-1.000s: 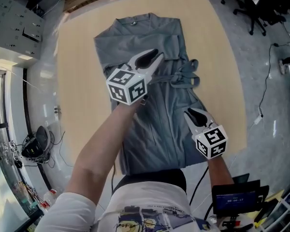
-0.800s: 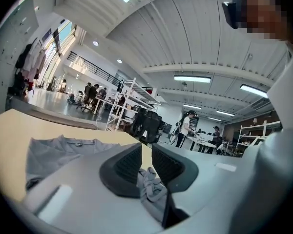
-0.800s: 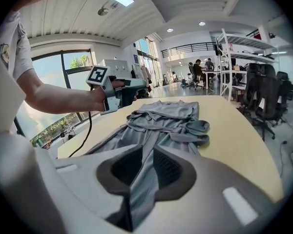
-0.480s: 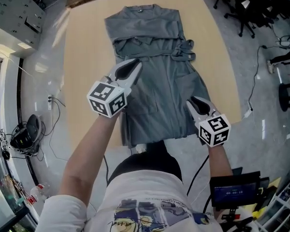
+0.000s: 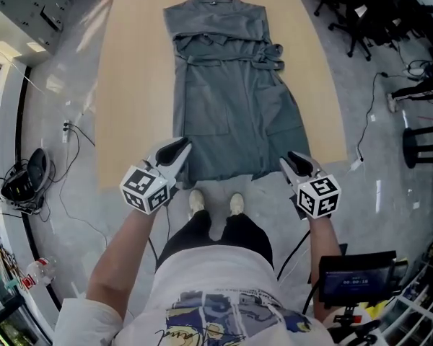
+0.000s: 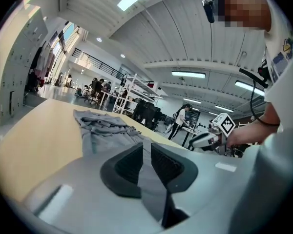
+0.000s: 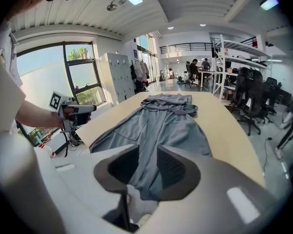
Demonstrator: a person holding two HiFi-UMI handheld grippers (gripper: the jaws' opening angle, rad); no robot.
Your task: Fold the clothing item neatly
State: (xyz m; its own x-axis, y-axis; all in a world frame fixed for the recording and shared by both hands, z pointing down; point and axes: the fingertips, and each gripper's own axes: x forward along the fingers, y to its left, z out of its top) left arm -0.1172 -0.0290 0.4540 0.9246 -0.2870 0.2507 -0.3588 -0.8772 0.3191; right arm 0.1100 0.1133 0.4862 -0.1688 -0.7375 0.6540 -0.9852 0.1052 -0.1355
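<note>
A grey belted dress (image 5: 231,99) lies flat along the tan table (image 5: 137,85), neck at the far end and hem at the near edge. My left gripper (image 5: 182,148) is at the dress's left edge just above the hem. Its jaws have just been closing and stand a narrow gap apart (image 6: 146,147). Grey cloth shows through the gap, with no pinch visible. My right gripper (image 5: 291,158) hovers off the near table edge by the hem's right corner. Its jaws have just been opening (image 7: 147,150) and nothing is between them; the dress (image 7: 161,121) lies ahead.
The person's shoes (image 5: 213,204) stand on the grey floor just in front of the table. Office chairs (image 5: 375,13) and a stool (image 5: 426,132) are to the right. Cables and gear (image 5: 25,182) lie on the floor at the left. A small screen (image 5: 353,283) sits at the lower right.
Both grippers drew back along the dress from its waist to the hem, the left the farther. The view pulled back, so the whole dress now shows, lying straight.
</note>
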